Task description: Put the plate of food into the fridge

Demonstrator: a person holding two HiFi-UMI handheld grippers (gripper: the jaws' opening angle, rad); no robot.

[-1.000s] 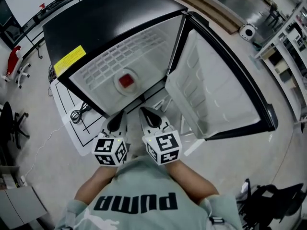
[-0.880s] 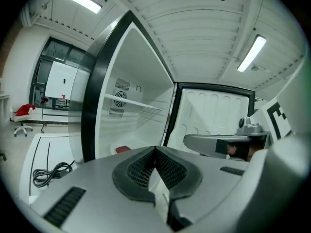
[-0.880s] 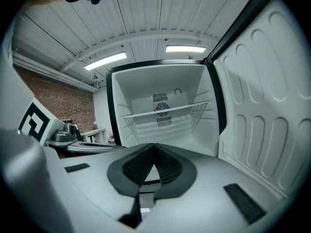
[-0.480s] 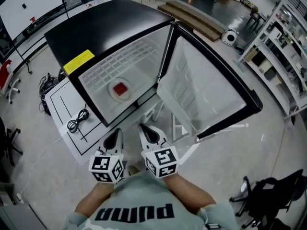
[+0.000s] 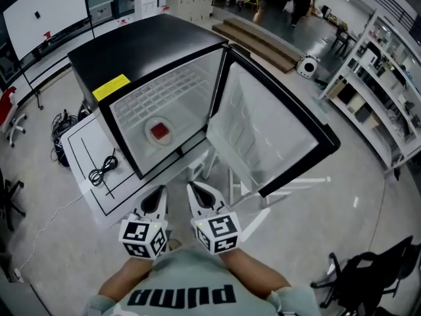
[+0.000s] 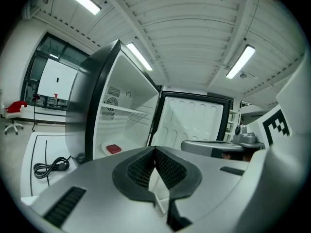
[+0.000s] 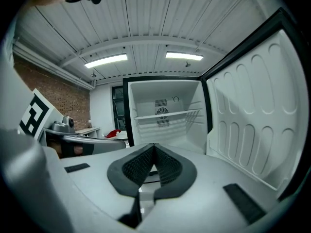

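Jaws of the left gripper [image 5: 156, 197] and right gripper [image 5: 197, 193] are pressed together, empty, side by side before the open fridge [image 5: 151, 51]; the plate [image 5: 160, 132] sits inside.

Head view steeply down, gripper views level, sharing fridge [image 5: 151, 48]

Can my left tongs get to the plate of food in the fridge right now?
Probably yes. The fridge door stands wide open, and nothing lies between the left tongs and the plate inside. The tongs are shut and empty, so they would have to open first.
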